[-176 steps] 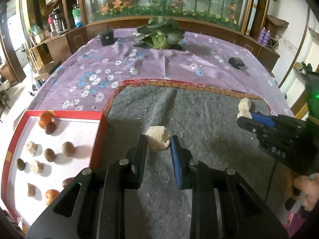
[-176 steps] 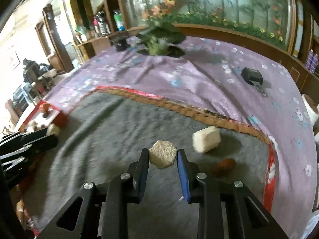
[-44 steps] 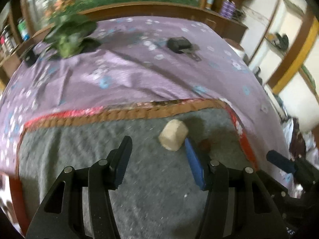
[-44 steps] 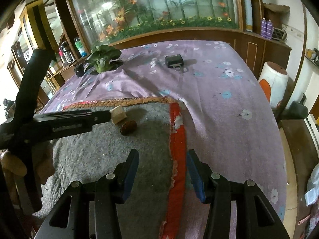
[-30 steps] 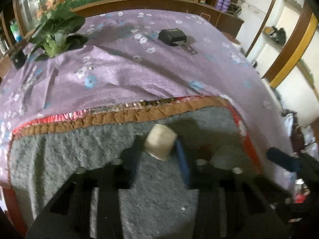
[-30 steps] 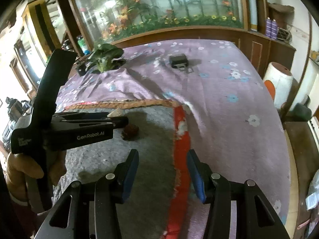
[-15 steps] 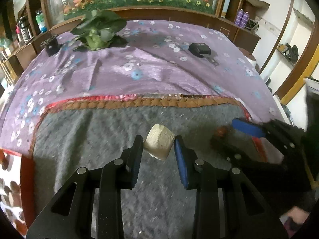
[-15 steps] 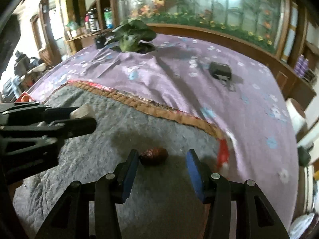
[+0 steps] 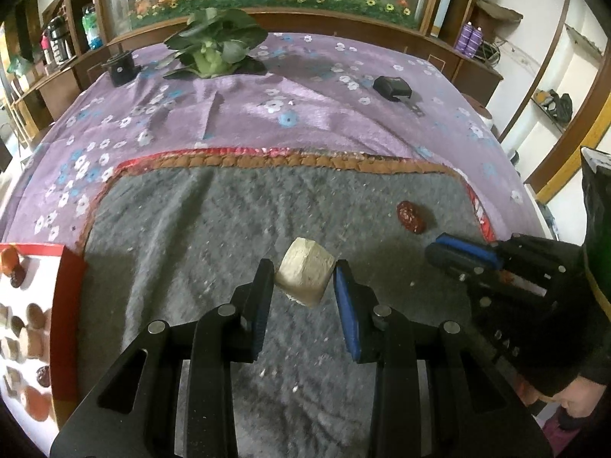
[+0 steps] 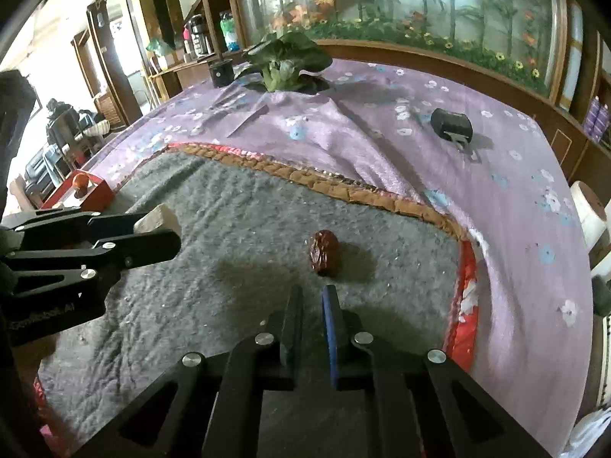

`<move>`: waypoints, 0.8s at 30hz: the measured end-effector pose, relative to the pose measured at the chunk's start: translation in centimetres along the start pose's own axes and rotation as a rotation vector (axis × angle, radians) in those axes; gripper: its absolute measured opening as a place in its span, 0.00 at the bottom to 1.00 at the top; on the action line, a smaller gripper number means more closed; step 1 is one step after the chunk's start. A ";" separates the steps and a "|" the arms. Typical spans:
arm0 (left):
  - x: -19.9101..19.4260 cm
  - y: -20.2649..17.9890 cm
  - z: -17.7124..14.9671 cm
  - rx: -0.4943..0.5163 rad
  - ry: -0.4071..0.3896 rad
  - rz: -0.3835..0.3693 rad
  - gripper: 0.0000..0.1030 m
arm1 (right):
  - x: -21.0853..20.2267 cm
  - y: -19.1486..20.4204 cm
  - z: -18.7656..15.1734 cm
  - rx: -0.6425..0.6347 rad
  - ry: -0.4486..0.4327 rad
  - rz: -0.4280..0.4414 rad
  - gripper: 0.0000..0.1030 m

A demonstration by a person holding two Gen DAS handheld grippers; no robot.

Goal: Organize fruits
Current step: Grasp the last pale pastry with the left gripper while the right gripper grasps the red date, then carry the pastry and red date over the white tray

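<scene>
Left wrist view
Left gripper: its two fingers are clamped on one pale block, held clear above the grey mat.
Date: one dark red wrinkled fruit lying on the mat, up and to the right of the block, apart from both tools.
Right gripper: enters from the right, tips just below the date and not touching it; its fingers lie together.
Tray: one red-rimmed white tray at the left edge, beside the mat; it holds a scatter of brown fruits and pale blocks, too blurred and cut off to count.
Cloth: one purple flowered cloth under the mat, bearing one leafy plant and two small black objects, one by the plant and one to the right.

Right wrist view
Right gripper: jaws have just been closing and now stand nearly together with nothing between them.
Date: one, on the mat just beyond the fingertips, not gripped.
Left gripper: reaches in from the left, the block showing at its tips.
Tray: one red corner at the far left, with one orange fruit visible on it.
</scene>
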State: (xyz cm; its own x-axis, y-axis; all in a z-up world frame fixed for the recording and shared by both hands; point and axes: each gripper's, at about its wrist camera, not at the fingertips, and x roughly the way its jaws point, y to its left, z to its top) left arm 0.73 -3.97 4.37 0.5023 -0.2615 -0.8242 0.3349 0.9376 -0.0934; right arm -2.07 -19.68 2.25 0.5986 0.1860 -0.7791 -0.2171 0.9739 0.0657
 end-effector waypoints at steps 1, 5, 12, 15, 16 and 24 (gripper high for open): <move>-0.2 0.2 -0.1 -0.004 -0.002 -0.003 0.30 | -0.1 0.1 0.1 0.001 -0.016 -0.022 0.11; -0.8 0.7 -0.4 -0.011 -0.010 -0.004 0.30 | 0.2 -0.3 0.8 0.035 -0.016 0.012 0.35; -1.0 1.6 -0.7 -0.022 -0.002 0.004 0.30 | 3.0 -0.2 2.2 0.022 0.002 -0.052 0.23; -1.5 2.1 -0.9 -0.030 -0.008 0.012 0.30 | 2.3 0.1 2.1 0.027 0.011 -0.020 0.18; -1.8 2.3 -0.9 -0.034 -0.014 0.015 0.30 | 1.6 0.5 2.0 0.022 -0.002 -0.025 0.18; -4.9 4.1 -2.3 -0.056 -0.073 0.063 0.30 | -3.0 6.1 1.2 0.001 -0.088 0.078 0.18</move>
State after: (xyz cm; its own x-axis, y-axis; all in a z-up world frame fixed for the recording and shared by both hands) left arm -2.20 1.72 6.76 0.5785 -0.2160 -0.7866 0.2565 0.9636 -0.0759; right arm -4.25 -14.08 5.71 0.6453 0.2722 -0.7138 -0.2655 0.9560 0.1246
